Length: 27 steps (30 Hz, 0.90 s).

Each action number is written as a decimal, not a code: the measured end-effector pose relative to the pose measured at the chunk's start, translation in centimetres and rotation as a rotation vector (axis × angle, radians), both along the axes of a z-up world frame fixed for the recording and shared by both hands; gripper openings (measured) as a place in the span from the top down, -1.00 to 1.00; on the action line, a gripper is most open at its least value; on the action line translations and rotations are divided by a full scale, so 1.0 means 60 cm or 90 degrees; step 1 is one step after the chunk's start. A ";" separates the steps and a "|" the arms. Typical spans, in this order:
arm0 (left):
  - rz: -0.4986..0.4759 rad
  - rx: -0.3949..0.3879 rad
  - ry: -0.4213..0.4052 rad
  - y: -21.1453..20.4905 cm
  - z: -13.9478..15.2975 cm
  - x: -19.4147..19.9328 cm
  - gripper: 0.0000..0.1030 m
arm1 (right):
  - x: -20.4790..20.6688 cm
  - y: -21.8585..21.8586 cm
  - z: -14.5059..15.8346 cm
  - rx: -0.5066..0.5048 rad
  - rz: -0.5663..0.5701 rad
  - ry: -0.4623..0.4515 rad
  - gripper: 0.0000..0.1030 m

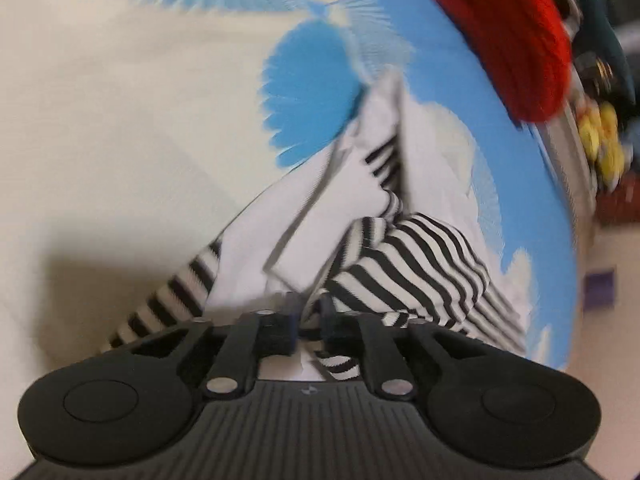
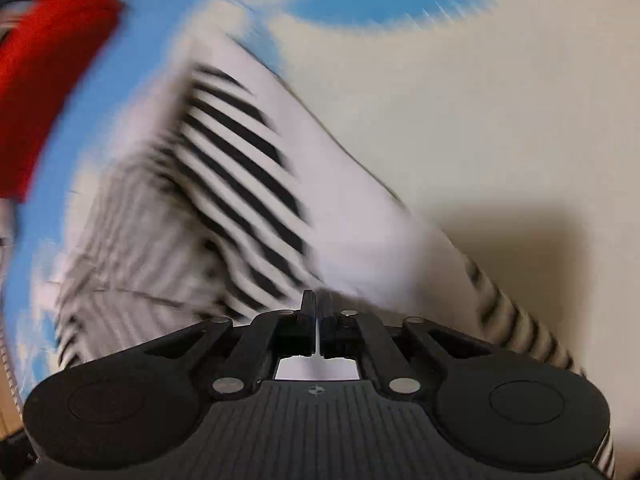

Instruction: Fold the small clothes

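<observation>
Both hand-held grippers [image 1: 310,316] [image 2: 319,312] pinch the striped garment [image 1: 408,256].

Soft striped cloth garment [image 1: 420,256]

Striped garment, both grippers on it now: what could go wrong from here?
The left gripper pinches only a thin edge of the striped garment, so it may slip. The garment is bunched near the right gripper, so a crooked fold could set. The red cloth lies close and could get dragged along.
</observation>
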<state>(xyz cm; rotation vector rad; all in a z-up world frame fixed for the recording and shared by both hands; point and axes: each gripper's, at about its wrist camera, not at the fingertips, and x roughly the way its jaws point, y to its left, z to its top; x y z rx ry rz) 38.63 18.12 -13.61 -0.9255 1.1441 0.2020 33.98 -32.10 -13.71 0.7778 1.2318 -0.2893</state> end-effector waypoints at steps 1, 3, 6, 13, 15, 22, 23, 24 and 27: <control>0.000 -0.005 -0.010 0.001 0.005 0.002 0.44 | 0.000 -0.002 0.003 0.008 -0.008 -0.008 0.92; -0.013 0.018 -0.053 -0.003 0.029 0.006 -0.07 | 0.000 -0.004 0.033 0.022 -0.023 -0.087 0.82; -0.011 0.035 -0.090 -0.011 0.044 0.000 -0.06 | 0.017 0.008 0.075 0.015 0.010 -0.191 -0.09; -0.015 0.057 -0.085 -0.016 0.037 0.001 0.98 | 0.047 0.049 0.038 0.096 0.070 -0.144 0.93; -0.020 0.048 -0.168 -0.012 0.071 -0.005 0.99 | 0.044 0.046 0.057 0.086 0.065 -0.185 0.99; -0.076 0.072 -0.182 -0.024 0.095 -0.004 0.98 | -0.003 0.014 0.131 0.022 0.061 -0.266 0.99; -0.087 0.081 -0.107 -0.029 0.064 0.002 0.98 | 0.000 0.008 0.093 0.034 0.055 -0.189 0.99; -0.086 0.082 -0.061 -0.030 0.042 0.002 0.98 | 0.005 0.008 0.057 0.044 0.051 -0.119 0.99; -0.076 0.057 -0.018 -0.026 0.024 0.005 0.86 | 0.012 0.016 0.023 0.029 0.043 -0.057 0.89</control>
